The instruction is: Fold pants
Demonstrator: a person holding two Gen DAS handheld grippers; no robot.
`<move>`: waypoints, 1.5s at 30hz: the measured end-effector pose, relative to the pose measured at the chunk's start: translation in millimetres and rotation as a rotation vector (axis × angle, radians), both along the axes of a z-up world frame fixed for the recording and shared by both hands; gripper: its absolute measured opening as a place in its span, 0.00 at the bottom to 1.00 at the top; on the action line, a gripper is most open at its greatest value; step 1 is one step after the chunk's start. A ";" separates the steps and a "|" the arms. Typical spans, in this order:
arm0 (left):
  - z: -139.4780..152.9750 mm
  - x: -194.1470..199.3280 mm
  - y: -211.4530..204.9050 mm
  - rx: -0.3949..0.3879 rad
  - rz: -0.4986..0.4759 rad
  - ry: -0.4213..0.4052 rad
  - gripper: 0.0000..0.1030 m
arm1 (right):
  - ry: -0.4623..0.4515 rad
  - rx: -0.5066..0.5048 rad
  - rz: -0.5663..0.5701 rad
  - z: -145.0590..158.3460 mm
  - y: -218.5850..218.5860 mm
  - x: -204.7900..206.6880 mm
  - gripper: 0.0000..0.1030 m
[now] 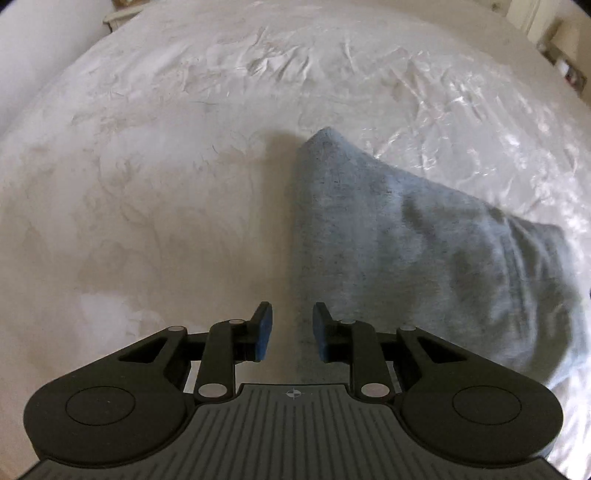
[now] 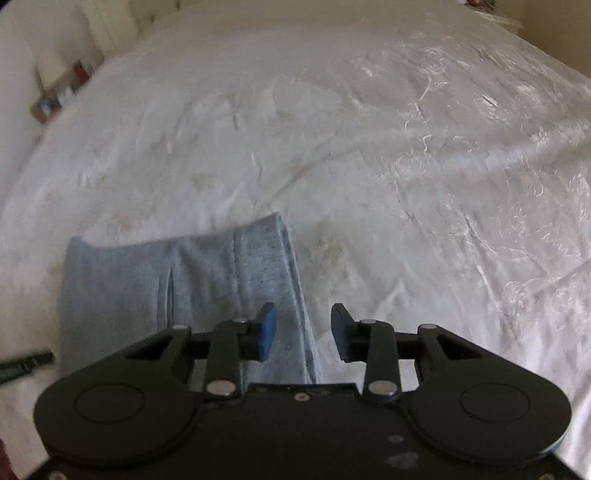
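Grey-blue pants (image 1: 406, 240) lie folded on a white bed cover (image 1: 147, 166). In the left wrist view they spread from the middle to the right, with one corner pointing away. My left gripper (image 1: 292, 321) hovers over their left edge, open, with nothing between its blue pads. In the right wrist view the pants (image 2: 147, 280) lie at the lower left, with a seam running along them. My right gripper (image 2: 303, 321) hangs above their right edge, open; the cloth passes below the gap and the pads do not press on it.
The wrinkled, shiny cover (image 2: 406, 184) stretches far ahead and to both sides. A pale piece of furniture (image 1: 118, 14) stands past the bed's far left corner. Small blurred items (image 2: 62, 92) sit on a shelf beside the bed. A dark strap (image 2: 26, 363) lies at the left edge.
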State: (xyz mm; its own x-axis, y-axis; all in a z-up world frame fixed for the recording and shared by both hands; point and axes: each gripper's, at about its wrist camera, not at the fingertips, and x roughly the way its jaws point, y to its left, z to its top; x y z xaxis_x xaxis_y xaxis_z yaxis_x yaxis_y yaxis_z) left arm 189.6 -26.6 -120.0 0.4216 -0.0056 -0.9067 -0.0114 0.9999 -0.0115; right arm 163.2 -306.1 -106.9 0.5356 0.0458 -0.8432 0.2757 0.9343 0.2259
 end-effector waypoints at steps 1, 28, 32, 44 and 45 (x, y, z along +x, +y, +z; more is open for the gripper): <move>4.0 -1.6 -4.3 -0.003 -0.018 -0.016 0.23 | -0.043 -0.001 0.023 3.8 1.9 -1.6 0.30; -30.2 -33.8 -36.9 0.011 -0.156 0.066 0.24 | -0.011 0.029 0.238 -28.2 67.3 -28.1 0.14; -26.8 -45.3 -35.2 0.033 -0.154 0.050 0.24 | 0.061 0.013 0.253 -43.0 77.8 -57.7 0.11; 76.5 -105.0 -21.7 -0.034 -0.117 -0.241 0.24 | -0.179 0.004 0.218 48.6 86.8 -125.9 0.44; 83.8 -112.4 -20.7 -0.014 -0.109 -0.276 0.24 | -0.197 0.008 0.210 54.8 87.8 -132.5 0.44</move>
